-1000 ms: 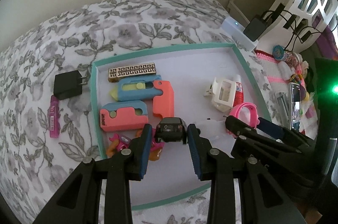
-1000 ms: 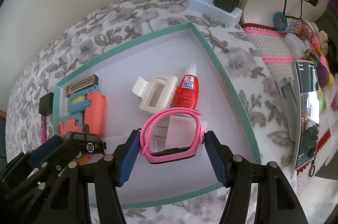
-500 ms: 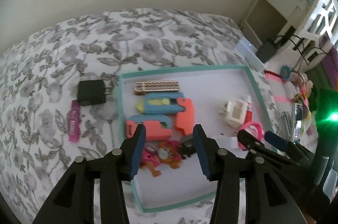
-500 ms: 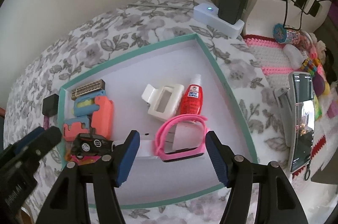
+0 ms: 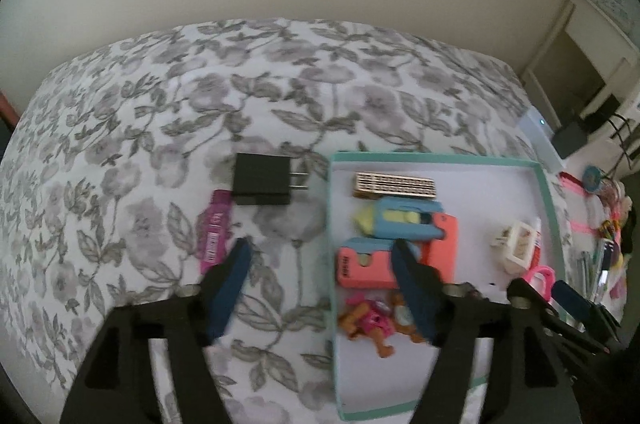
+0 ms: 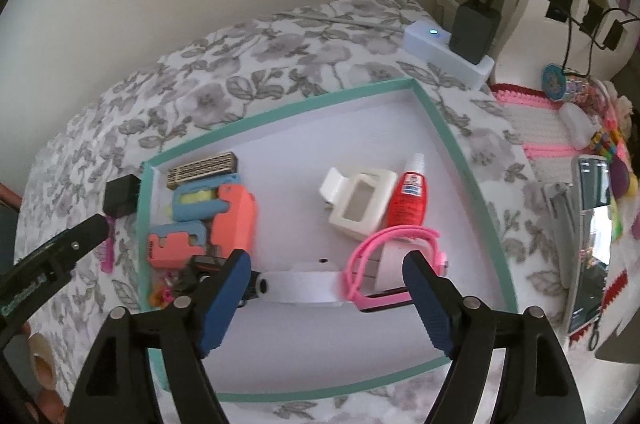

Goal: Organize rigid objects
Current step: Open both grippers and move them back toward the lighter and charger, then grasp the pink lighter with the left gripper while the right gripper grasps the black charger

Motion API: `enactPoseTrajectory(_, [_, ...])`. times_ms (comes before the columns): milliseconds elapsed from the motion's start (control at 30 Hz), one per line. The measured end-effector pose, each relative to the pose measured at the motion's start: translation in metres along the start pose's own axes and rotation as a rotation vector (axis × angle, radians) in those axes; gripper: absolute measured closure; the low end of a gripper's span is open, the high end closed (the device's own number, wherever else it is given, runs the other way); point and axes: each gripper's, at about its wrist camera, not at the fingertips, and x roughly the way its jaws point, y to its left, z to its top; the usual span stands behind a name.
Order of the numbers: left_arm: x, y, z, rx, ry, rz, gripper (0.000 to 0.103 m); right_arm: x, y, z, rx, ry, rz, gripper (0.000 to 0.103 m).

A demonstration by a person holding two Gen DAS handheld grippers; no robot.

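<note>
- Floral bedspread (image 5: 168,96) now fills the left view; toy car (image 6: 208,264) lies released in the teal tray (image 6: 280,112).
- Left gripper (image 5: 320,280) and right gripper (image 6: 326,288) are both opening, empty; pink watch (image 6: 384,264) rests in the tray.

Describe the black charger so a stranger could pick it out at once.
Start at the teal-rimmed tray on the flowered bedspread. Just outside its left wall lies the black charger, a squarish black block with two metal prongs pointing at the tray. Its only neighbour there, the magenta tube, is slim and bright.
</note>
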Motion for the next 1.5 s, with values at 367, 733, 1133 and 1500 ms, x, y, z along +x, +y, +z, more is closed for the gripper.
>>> enactPoseTrajectory(367, [0.004,0.041,0.007,-0.086,-0.029,0.049,0.009,0.004,0.029,-0.004,-0.09,0.0,-0.019,0.021])
enactPoseTrajectory(733, [0.015,0.116,0.02,-0.238,-0.052,-0.016,0.008,-0.024,0.071,0.007,-0.16,-0.125,-0.045,0.021])
enactPoseTrajectory(1133, [0.082,0.121,0.007,-0.197,0.144,-0.036,0.009,0.023,0.136,0.021,-0.167,-0.017,0.157,0.021])
enactPoseTrajectory(1500, [0.093,0.102,0.006,-0.102,0.166,-0.004,0.035,0.06,0.188,0.042,-0.229,0.055,0.276,0.021])
